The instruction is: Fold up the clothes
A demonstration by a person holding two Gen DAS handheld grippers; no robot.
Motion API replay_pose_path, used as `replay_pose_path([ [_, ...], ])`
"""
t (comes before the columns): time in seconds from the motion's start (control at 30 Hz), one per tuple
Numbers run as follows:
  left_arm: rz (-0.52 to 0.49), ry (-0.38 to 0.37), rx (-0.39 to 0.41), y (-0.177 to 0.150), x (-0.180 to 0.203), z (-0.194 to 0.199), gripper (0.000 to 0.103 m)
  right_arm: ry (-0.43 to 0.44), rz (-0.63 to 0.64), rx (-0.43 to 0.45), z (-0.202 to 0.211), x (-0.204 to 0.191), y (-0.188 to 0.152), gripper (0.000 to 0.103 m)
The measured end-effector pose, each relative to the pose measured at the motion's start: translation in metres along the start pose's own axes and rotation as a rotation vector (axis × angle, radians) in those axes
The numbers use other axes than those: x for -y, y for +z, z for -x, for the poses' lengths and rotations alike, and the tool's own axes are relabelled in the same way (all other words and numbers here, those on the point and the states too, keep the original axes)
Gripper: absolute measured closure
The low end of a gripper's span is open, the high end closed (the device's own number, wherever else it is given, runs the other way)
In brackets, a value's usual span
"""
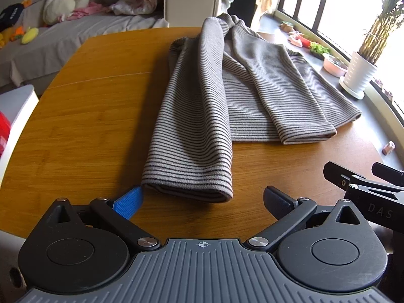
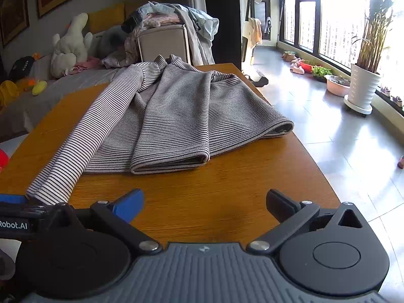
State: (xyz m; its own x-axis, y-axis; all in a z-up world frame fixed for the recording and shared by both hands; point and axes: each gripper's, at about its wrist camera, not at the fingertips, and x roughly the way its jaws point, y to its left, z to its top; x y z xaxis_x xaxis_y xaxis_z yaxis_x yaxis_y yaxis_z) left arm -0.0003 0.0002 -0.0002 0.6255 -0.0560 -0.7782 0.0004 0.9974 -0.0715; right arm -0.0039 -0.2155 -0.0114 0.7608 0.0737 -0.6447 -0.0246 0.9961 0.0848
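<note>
Striped sweater (image 1: 252, 88) lies spread on the tabletop (image 1: 88, 126), straight ahead of both grippers. One sleeve (image 1: 192, 131) runs along the body toward the near edge, and its cuff (image 1: 186, 186) ends just in front of the left gripper (image 1: 202, 199), a little toward that gripper's blue finger (image 1: 128, 202). Further ahead and off to the right, the other side of the sweater is doubled over onto the body, leaving a thick folded hem (image 2: 171, 161) facing the right gripper (image 2: 204, 202). The collar end lies at the far edge of the tabletop, away from both grippers.

The left gripper stands wide, with nothing between its fingers, low over the wood and lined up with the cuff. The right gripper is just as wide and empty, hanging over bare tabletop with the folded hem ahead of it; the left gripper's body shows at its left side, so the two sit close together.

My guess is that the sweater is partway folded: one side is already turned in, while the long sleeve lies out straight beyond the hem. The left gripper sits where it could pinch the cuff, though it could equally have just set the sleeve down there.

Beyond the tabletop, further ahead, a bed (image 2: 32, 101) holds soft toys (image 2: 68, 48), and a box (image 2: 164, 43) is heaped with more clothes. To the right, a potted plant (image 2: 363, 85) stands by the window.
</note>
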Motion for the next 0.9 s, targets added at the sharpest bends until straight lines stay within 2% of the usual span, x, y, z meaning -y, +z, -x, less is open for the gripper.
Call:
replay_pose_path([
  [0.9, 0.012, 0.012, -0.087, -0.0068, 0.0004, -0.0048, 0.0, -0.014, 0.026, -0.028, -0.0058, -0.004, -0.0021, 0.0],
])
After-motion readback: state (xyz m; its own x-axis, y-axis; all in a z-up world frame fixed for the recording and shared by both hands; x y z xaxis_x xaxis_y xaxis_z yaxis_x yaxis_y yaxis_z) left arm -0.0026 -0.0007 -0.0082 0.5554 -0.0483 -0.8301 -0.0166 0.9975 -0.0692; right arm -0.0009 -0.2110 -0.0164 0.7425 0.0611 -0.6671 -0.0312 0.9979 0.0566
